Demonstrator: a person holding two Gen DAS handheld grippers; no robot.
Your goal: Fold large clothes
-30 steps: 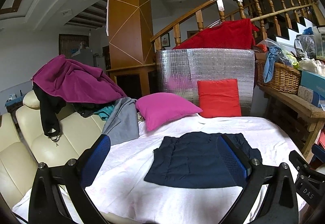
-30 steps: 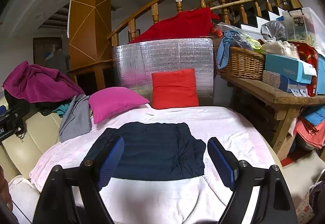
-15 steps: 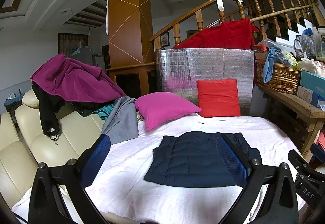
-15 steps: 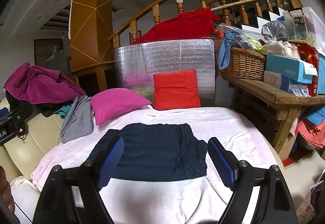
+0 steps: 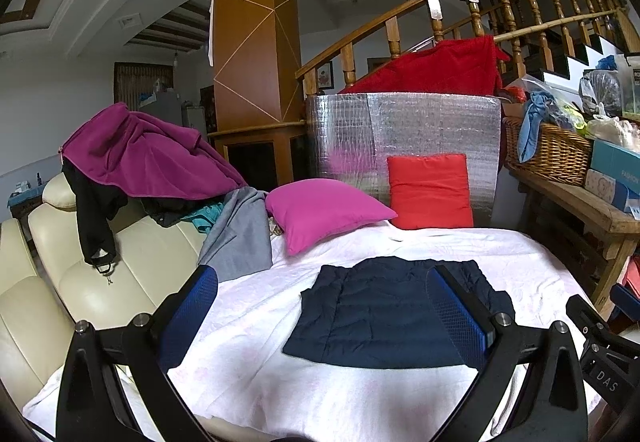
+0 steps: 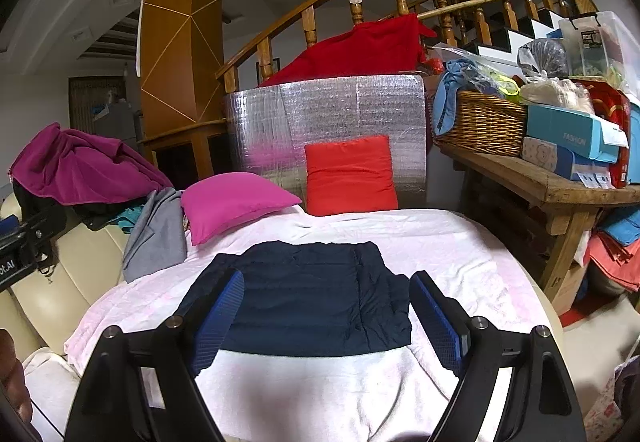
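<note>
Right wrist view: right gripper, jaws wide apart, nothing held, above the near edge of a folded navy quilted garment lying flat on a pale pink sheet. Left gripper: likewise wide, empty, garment ahead. Wicker basket on wooden bench: blue cloth, plastic bags. Beside it, blue box lettered "FASHION". Clear lidded tub, label unreadable.

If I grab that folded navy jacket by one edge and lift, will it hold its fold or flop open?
The navy jacket looks quilted and soft, so it will probably sag and its layers may slide apart. It seems puffy, likely light for its bulk. On the wrinkled white sheet, pushing it may drag the sheet along too.
</note>
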